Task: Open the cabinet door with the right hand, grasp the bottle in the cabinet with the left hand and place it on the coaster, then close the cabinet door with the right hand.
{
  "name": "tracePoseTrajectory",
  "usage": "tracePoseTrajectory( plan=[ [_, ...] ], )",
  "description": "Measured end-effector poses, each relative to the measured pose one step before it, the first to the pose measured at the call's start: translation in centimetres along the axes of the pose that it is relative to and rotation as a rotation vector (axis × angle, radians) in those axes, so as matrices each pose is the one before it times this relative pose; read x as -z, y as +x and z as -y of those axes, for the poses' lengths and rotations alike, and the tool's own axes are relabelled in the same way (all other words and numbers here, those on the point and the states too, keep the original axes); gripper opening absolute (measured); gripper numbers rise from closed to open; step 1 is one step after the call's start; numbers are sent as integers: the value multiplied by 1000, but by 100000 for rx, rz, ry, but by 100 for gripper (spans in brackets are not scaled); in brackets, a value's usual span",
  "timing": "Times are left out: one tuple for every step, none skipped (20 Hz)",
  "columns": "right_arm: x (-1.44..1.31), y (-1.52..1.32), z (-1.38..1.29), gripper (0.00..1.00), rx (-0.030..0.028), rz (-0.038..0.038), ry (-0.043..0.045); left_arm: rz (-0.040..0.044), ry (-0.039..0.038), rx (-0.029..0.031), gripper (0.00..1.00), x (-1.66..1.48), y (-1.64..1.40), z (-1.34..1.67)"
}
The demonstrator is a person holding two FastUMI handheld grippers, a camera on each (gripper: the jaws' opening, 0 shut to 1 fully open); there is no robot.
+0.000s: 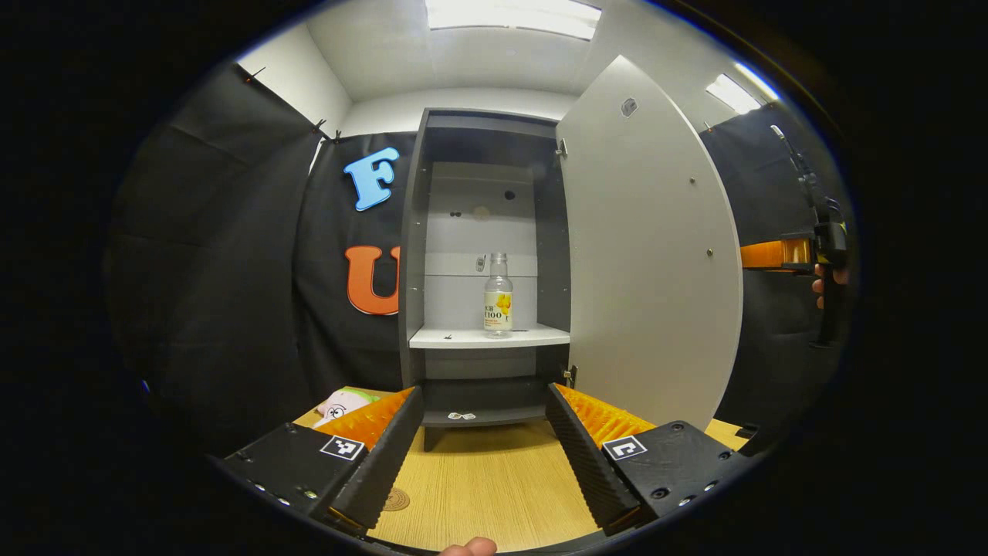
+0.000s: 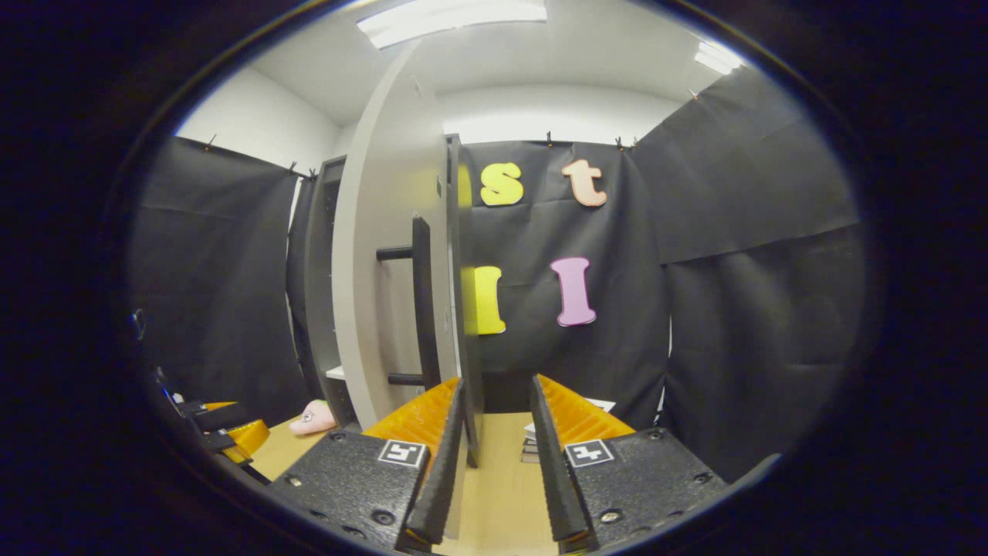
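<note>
In the left gripper view, a pink plush toy (image 1: 343,403) lies on the wooden tabletop (image 1: 494,494) at about 8 o'clock, partly hidden behind the left gripper (image 1: 485,455). Its jaws are spread wide with only the tabletop between them. A small round coaster (image 1: 395,500) lies flat on the tabletop just beside the left-hand jaw.

Straight ahead, at the centre, a tall grey cabinet (image 1: 413,255) stands with its inside exposed. A clear bottle (image 1: 499,296) with a yellow label stands upright on the white shelf (image 1: 478,337), its long axis vertical and its neck pointing straight up. It sits toward the right half of the shelf, apart from the cabinet walls.

To the right, from 1 to 4 o'clock, the cabinet door (image 1: 648,247) is swung open toward the viewer. Beyond its edge, at 3 o'clock, the right gripper (image 1: 795,253) is seen from the side with fingertips of a hand (image 1: 830,282) on it.

In the right gripper view, the left gripper (image 2: 228,432) sits low at 8 o'clock, the plush toy (image 2: 312,417) next to it. The door (image 2: 382,270) is seen nearly edge-on, its black bar handle (image 2: 422,301) vertical. The door's edge stands between the right gripper's (image 2: 498,463) jaws, which are parted; whether both touch it, I cannot tell.
</note>
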State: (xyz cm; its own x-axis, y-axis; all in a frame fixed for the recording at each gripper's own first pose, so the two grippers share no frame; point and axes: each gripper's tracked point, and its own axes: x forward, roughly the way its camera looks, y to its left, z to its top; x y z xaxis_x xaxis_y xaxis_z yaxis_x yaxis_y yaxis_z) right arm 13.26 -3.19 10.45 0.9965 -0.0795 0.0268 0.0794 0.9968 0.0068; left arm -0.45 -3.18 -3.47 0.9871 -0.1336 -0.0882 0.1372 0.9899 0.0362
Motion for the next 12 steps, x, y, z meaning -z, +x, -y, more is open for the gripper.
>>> tracePoseTrajectory(
  plan=[
    [-132, 95, 91, 56, 110, 856, 197, 247, 251, -434, 96, -52, -17, -96],
    [-72, 77, 76, 65, 301, 293, -27, 147, 78, -445, 96, -97, 18, -100],
    [46, -150, 226, 70, 1317, 255, -149, 169, 5, -258, 96, -40, -8, -29],
    [11, -40, 124, 73, 829, 262, -347, 119, 157, -240, 96, -72, 66, -38],
    [-54, 55, -6, 74, -224, 231, 124, 90, 317, -430, 96, -101, 113, -82],
    [7, 32, 55, 77, -607, -25, 618, 147, 242, -234, 96, -76, 167, -82],
    [-75, 85, 212, 79, 282, 164, 686, 220, 173, -62, 96, -178, 161, 8],
    [20, -28, 416, 84, 440, 500, 342, 235, 86, 100, 96, -187, 234, 13],
    [-51, -49, 243, 87, 107, 449, 499, 124, -178, 22, 96, -76, 158, 28],
    [67, 35, 7, 92, -48, 182, 863, -112, -647, 516, 96, 0, 234, 147],
    [70, 50, 7, 94, -142, 37, 947, -214, -527, 512, 96, 45, 212, 143],
    [25, 21, -80, 96, -182, 138, 731, -26, 155, 193, 96, -92, 271, 48]
  ],
)
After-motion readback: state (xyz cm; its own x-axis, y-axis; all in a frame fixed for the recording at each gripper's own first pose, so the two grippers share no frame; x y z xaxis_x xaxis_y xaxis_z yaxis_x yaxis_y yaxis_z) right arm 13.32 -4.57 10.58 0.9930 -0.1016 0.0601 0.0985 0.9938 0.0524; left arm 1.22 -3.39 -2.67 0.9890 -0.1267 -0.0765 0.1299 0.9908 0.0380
